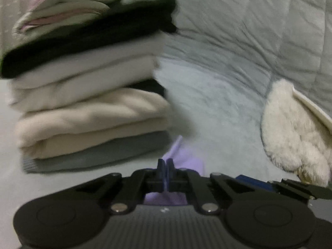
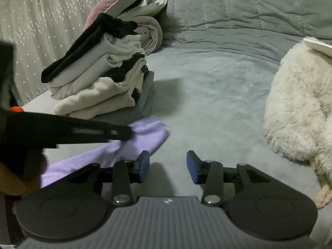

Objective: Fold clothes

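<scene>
Grey bed (image 2: 207, 108), stack (image 2: 99, 83) behind. Your left gripper (image 1: 165, 166) pinches the lilac cloth (image 2: 143, 137): light, limp, likely droops; take edges. Right gripper (image 2: 168, 166) gapes, empty.

No legible text, label, brand, number or sign found on any surface in either wrist view at inspection.

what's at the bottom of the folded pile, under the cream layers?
A grey folded garment sits lowest in the stack of folded clothes, on the bed sheet. Cream pieces cover most of it; only its edge shows. Whether anything lies beneath it is hidden.
</scene>
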